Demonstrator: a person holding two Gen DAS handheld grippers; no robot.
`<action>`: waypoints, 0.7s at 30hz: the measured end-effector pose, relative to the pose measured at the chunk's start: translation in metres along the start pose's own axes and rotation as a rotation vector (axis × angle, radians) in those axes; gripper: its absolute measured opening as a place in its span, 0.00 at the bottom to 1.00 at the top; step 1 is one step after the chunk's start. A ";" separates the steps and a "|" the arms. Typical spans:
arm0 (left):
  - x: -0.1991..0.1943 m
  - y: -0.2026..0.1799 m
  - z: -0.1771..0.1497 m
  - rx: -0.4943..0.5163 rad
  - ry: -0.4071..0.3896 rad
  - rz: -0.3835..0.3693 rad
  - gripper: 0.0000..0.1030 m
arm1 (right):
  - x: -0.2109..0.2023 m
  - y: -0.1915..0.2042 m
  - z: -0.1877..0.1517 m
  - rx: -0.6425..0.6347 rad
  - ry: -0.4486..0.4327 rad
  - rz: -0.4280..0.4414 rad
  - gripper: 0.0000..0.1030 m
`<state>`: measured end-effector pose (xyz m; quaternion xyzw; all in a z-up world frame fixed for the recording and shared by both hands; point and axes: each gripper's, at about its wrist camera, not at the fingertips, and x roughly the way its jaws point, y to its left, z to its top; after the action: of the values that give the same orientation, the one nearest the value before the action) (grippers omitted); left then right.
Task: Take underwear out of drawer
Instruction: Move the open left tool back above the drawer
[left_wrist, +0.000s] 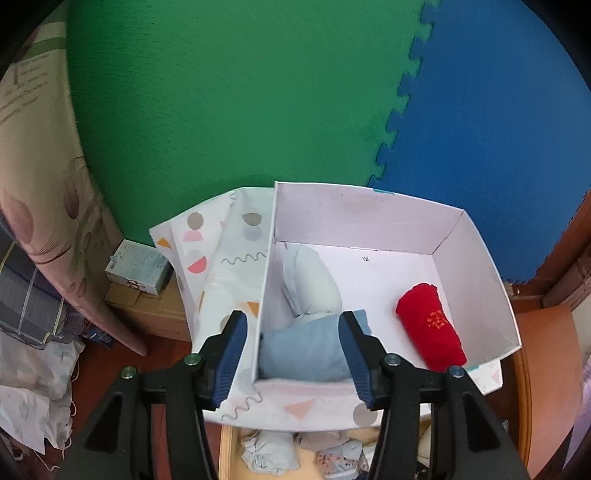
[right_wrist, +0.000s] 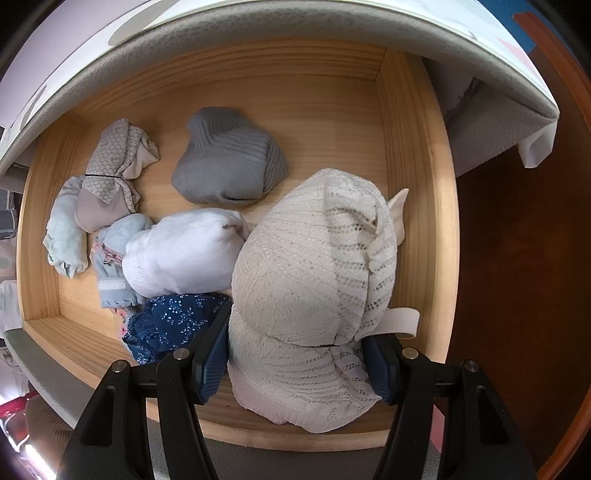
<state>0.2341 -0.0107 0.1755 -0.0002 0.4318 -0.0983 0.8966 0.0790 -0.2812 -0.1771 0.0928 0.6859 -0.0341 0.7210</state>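
While the right tool (right_wrist: 295, 363) hangs over the open wooden drawer (right_wrist: 417, 155), its fingers stand spread on either side of a cream lace bra (right_wrist: 314, 280), close against the fabric but not pressed into it, so I would call it released and lined up to pinch. That bra lies along the drawer's right side, touching a rolled white garment (right_wrist: 181, 251) and a navy floral piece (right_wrist: 173, 325); a grey ribbed bundle (right_wrist: 229, 166) sits apart toward the back, and smaller pale pieces crowd the left wall. The left tool (left_wrist: 291, 354) hovers over a white box (left_wrist: 369, 218) with a patterned outside, jaws wide, nothing gripped; one finger sits outside the box's left wall, the other above a light blue roll (left_wrist: 303, 354). A pale grey roll (left_wrist: 310, 280) and a red roll (left_wrist: 430, 325) also lie inside, so the box looks like the collecting place, with the bra probably next.
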 end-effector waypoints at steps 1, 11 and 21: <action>-0.006 0.003 -0.005 -0.003 -0.006 -0.004 0.52 | 0.000 0.000 0.000 -0.001 0.000 -0.001 0.58; -0.027 0.020 -0.094 0.016 0.012 0.051 0.53 | -0.002 0.009 -0.003 -0.018 -0.011 -0.027 0.58; 0.023 0.023 -0.202 -0.056 0.166 0.111 0.53 | -0.007 0.020 -0.009 -0.025 -0.032 -0.052 0.58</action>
<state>0.0958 0.0251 0.0289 0.0068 0.5064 -0.0361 0.8615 0.0733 -0.2604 -0.1688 0.0654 0.6768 -0.0457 0.7318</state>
